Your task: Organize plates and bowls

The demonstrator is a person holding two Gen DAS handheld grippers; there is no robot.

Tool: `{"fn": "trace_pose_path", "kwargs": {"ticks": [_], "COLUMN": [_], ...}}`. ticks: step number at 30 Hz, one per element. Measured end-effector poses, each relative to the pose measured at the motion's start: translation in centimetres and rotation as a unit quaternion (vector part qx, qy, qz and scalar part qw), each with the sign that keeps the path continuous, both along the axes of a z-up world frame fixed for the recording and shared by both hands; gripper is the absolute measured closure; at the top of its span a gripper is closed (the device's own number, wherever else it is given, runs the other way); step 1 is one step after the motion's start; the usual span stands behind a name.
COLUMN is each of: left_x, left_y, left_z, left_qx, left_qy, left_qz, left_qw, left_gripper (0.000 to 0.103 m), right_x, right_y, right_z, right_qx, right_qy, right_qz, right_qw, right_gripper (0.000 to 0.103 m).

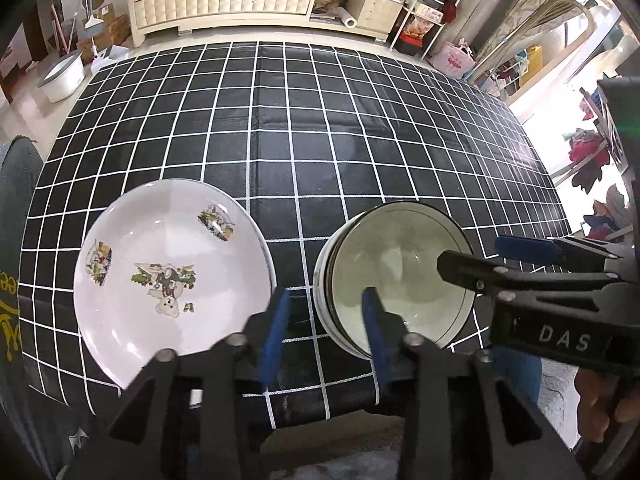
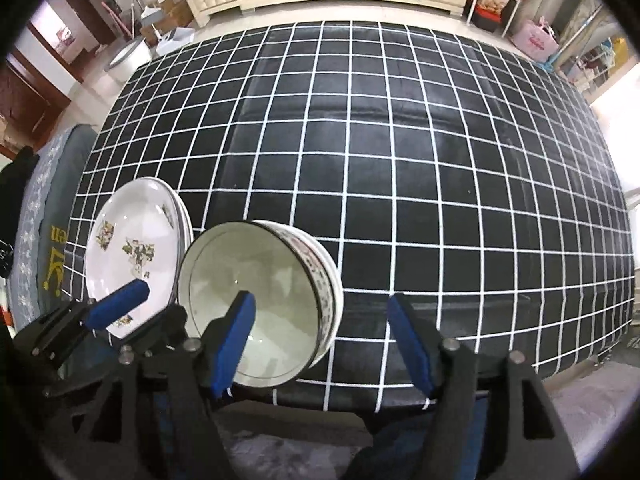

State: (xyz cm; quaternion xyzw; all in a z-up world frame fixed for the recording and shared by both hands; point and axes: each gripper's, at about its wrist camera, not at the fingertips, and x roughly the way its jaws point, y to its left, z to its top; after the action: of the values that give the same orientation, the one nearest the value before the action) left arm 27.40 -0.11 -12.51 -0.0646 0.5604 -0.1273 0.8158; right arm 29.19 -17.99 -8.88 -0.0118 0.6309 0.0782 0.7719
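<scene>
Plates (image 1: 172, 264) and bowls (image 1: 400, 276) sit side by side near the counter's (image 1: 320, 120) close edge: through the left wrist camera my left gripper (image 1: 326, 332) hangs parted and empty, the printed plate stack just beyond its left finger, the stacked bowls beyond its right finger, whose blue pad overlaps their near rim, and my right gripper (image 1: 516, 254) comes in from the right over the bowls. Through the right wrist camera my right gripper (image 2: 324, 344) is spread wide with nothing between its fingers, its left finger (image 2: 234, 344) lying over the bowls' (image 2: 260, 300) mouth, the plates (image 2: 132, 240) further left behind the left gripper's blue pad (image 2: 118, 310), and bare checked cloth ahead.
</scene>
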Motion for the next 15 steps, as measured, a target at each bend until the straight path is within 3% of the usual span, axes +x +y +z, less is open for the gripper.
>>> {"fn": "trace_pose_path", "kwargs": {"ticks": [4, 11, 15], "left_x": [-0.2, -0.6, -0.8], "left_y": [-0.3, -0.1, 0.2], "left_z": [-0.3, -1.4, -2.3], "left_qx": [-0.001, -0.008, -0.028], "left_qy": [-0.001, 0.006, 0.006], "left_qz": [-0.009, -0.022, -0.031], "left_qw": [1.0, 0.9997, 0.9991], "left_gripper": [0.054, 0.053, 0.053], "right_x": [-0.5, -1.7, -2.1], "right_y": [-0.4, -1.5, -1.8], "right_z": [-0.5, -1.3, -1.9], "right_qx": [-0.002, 0.023, 0.029], "right_qy": [-0.01, -0.027, -0.034], "right_qz": [0.004, -0.004, -0.004], "right_qw": [1.0, 0.999, 0.999], "right_gripper": [0.028, 0.024, 0.017]}}
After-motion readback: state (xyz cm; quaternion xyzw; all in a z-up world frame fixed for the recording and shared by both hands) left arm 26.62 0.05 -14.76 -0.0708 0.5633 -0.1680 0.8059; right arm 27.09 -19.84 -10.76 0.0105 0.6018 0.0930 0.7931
